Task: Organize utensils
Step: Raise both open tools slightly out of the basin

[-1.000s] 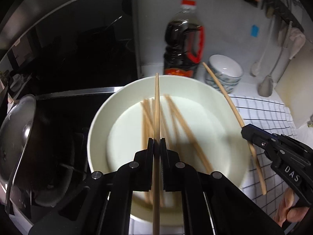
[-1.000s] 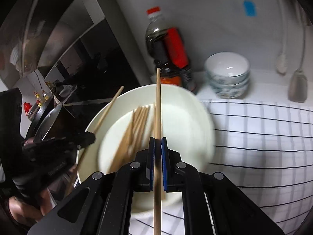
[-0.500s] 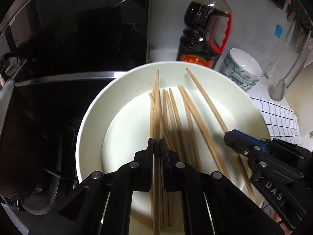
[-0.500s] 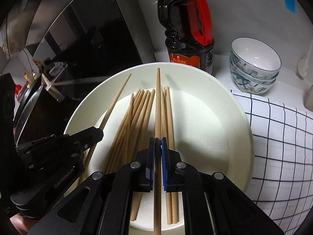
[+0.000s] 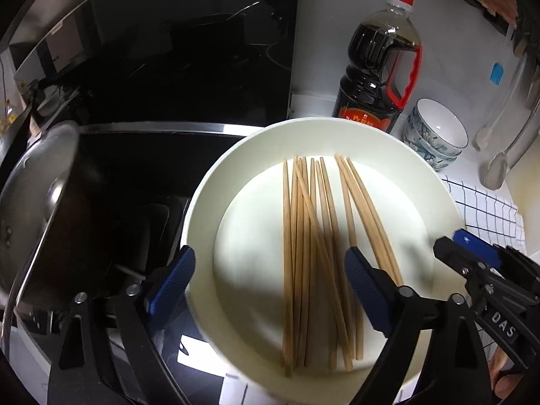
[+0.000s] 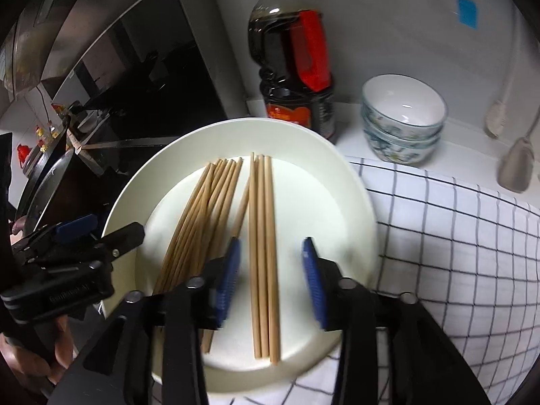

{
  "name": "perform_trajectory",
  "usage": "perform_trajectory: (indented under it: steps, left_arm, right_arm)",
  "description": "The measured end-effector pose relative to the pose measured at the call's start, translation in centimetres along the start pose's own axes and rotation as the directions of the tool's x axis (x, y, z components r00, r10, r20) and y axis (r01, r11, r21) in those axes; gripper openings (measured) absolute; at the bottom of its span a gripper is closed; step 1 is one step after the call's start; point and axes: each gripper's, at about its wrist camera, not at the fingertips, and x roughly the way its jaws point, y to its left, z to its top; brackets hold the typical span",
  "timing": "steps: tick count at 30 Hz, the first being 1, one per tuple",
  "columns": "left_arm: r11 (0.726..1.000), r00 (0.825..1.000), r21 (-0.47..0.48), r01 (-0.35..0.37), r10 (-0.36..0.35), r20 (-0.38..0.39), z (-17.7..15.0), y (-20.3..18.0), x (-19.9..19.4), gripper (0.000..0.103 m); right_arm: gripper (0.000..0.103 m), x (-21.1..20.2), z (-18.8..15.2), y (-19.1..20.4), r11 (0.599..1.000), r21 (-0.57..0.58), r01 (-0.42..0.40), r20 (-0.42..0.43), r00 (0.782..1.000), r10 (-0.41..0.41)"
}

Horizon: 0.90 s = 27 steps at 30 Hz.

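Observation:
Several wooden chopsticks (image 5: 305, 236) lie side by side in a wide white plate (image 5: 202, 199). My left gripper (image 5: 270, 283) hangs low over the plate's near side. Its jaws are opening and stand wide, with the left pad outside the rim, and they press on nothing. In the right wrist view my right gripper (image 6: 271, 275) is also opening. Three chopsticks (image 6: 261, 236) lie flat on the plate (image 6: 357, 222) between its blue pads, untouched. Each gripper shows in the other's view: the right gripper (image 5: 454, 241) at the plate's right edge, the left gripper (image 6: 111, 227) at its left edge.
A dark soy sauce bottle (image 5: 378, 77) and stacked patterned bowls (image 5: 435, 135) stand behind the plate. A checked cloth (image 6: 455, 253) covers the counter to the right. A lidded pan (image 5: 40, 202) sits on the black stove (image 5: 135, 155) to the left. Ladles (image 5: 496, 172) hang at the far right.
Each gripper was shut on one chopstick. Both have opened, and those chopsticks now lie in the plate with the others. Both grippers came closer to the plate.

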Motion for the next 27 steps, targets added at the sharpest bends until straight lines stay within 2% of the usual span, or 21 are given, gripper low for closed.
perform_trajectory:
  steps: [3,11,27]
  left_arm:
    - [1.0,1.0,-0.012,0.009,-0.009,-0.008,-0.2,0.0,-1.0,0.093]
    - [1.0,1.0,0.006,-0.023,0.023,-0.001,-0.9,-0.9,-3.0,0.096]
    - [0.998,0.998,0.012,-0.055,0.055,0.016,-1.2,-1.1,-5.1,0.097]
  right_arm:
    - [0.048,-1.1,-0.5,0.0,1.0,0.003,-0.005,0.001,1.0,0.005]
    - [0.061,-3.4,-1.1,0.3,1.0,0.012,0.003,0.011,1.0,-0.004]
    - [0.064,-4.3,-1.9,1.3,1.0,0.021,0.008,-0.034,0.999,-0.007]
